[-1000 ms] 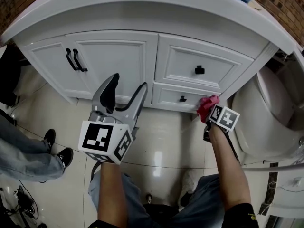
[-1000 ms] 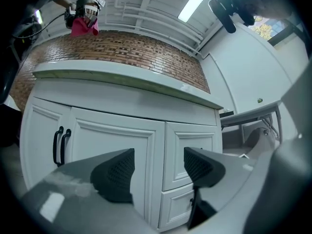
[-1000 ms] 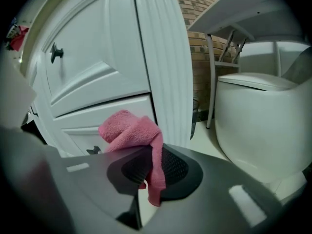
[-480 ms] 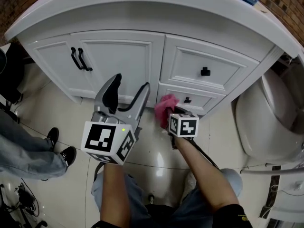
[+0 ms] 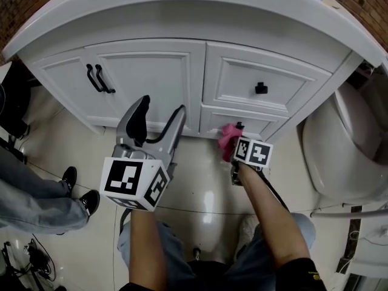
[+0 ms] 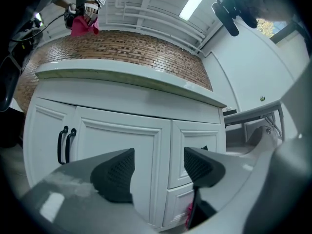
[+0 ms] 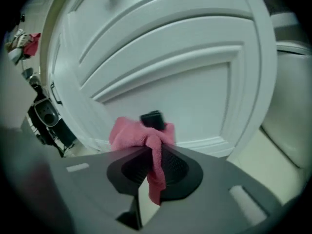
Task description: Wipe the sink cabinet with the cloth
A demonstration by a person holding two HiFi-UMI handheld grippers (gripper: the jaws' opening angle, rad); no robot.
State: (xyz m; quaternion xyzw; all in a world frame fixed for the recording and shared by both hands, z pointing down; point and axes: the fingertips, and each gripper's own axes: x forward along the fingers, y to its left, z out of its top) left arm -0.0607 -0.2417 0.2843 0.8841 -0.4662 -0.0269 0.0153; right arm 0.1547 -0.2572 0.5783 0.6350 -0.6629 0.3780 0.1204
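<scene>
The white sink cabinet has two doors at the left and two drawers at the right. My right gripper is shut on a pink cloth and holds it against the lower drawer, just by that drawer's black knob. In the right gripper view the pink cloth bunches ahead of the jaws and a strip hangs down between them. My left gripper hangs open and empty in front of the cabinet doors, apart from them.
A white countertop overhangs the cabinet. A toilet stands close at the right. A bystander's leg and shoe are at the left on the tiled floor. Black door handles sit at the left door.
My right gripper carried the cloth left along the lower drawer from its right end, then back a little to the right to the knob. The left gripper barely moved.
</scene>
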